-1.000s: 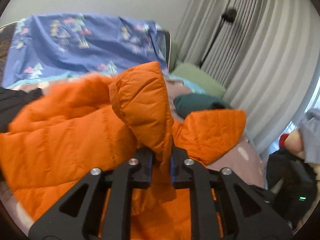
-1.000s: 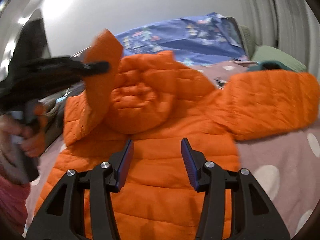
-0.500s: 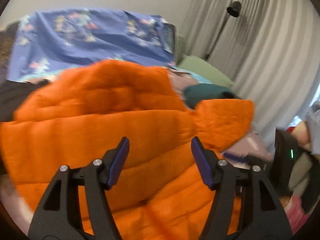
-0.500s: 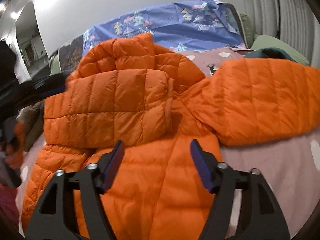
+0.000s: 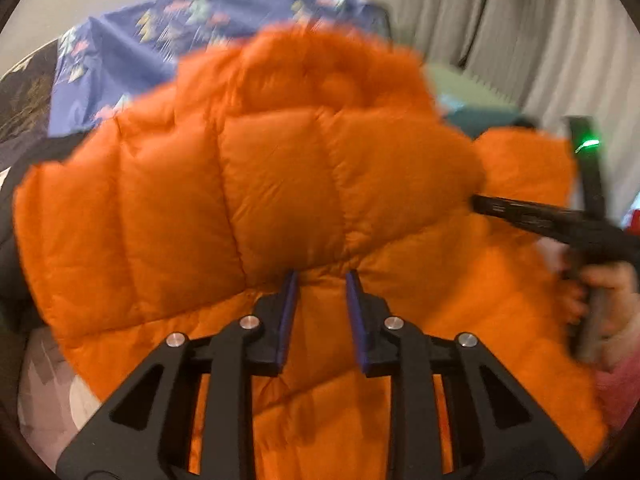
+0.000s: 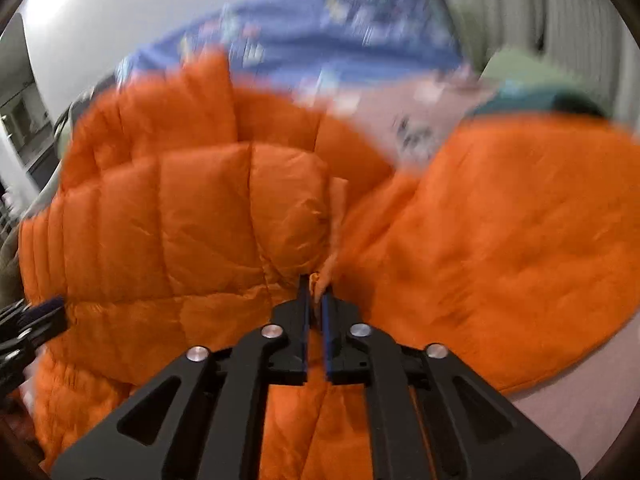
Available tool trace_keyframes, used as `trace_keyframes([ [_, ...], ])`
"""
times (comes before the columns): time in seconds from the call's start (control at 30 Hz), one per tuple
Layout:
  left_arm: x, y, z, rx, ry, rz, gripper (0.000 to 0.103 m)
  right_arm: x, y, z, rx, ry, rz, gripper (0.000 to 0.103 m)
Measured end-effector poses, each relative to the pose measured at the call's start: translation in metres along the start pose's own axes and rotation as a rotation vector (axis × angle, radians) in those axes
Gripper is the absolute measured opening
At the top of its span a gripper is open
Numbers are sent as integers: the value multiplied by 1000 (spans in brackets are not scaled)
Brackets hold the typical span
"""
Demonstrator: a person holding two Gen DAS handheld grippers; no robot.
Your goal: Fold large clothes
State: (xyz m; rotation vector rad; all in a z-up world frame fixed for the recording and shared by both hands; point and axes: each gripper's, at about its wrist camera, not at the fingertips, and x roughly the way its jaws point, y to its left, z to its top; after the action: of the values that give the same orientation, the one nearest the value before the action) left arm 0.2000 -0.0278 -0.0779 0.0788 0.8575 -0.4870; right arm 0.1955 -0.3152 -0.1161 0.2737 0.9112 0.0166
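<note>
Both tongs have just been closing on the orange puffer jacket point(image 5: 288, 184). Right tongs point(image 6: 316, 292) stand nearly together, with a small pinch of orange fabric caught between the blue pads at the tips, just below the end of the folded-over sleeve point(image 6: 208, 216). Left tongs point(image 5: 320, 280) are narrow but with a clear gap; jacket fabric bulges between the pads at the sleeve's lower seam, though whether the pads actually press on it I cannot tell.

That jacket lies spread on the bed, one quilted sleeve laid across its chest, the other sleeve point(image 6: 520, 232) stretched out flat to the side. Under it shows the pinkish dotted bedsheet point(image 6: 580, 380). Beyond the hood point(image 5: 328, 68) a blue patterned cloth point(image 5: 132, 52) is draped at the head of the bed, with a green pillow point(image 6: 516, 68) and a dark teal garment point(image 6: 536, 100) next to it. Pale curtains point(image 5: 552, 40) hang behind. In the left view, the person's hand point(image 5: 608, 304) grips the right tool's handle.
</note>
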Motion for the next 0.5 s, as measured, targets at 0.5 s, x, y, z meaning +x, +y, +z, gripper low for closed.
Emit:
trace_keyframes([
  [0.5, -21, -66, 6, 98, -68, -194, 24, -124, -250, -58, 715, -358, 4, 61],
])
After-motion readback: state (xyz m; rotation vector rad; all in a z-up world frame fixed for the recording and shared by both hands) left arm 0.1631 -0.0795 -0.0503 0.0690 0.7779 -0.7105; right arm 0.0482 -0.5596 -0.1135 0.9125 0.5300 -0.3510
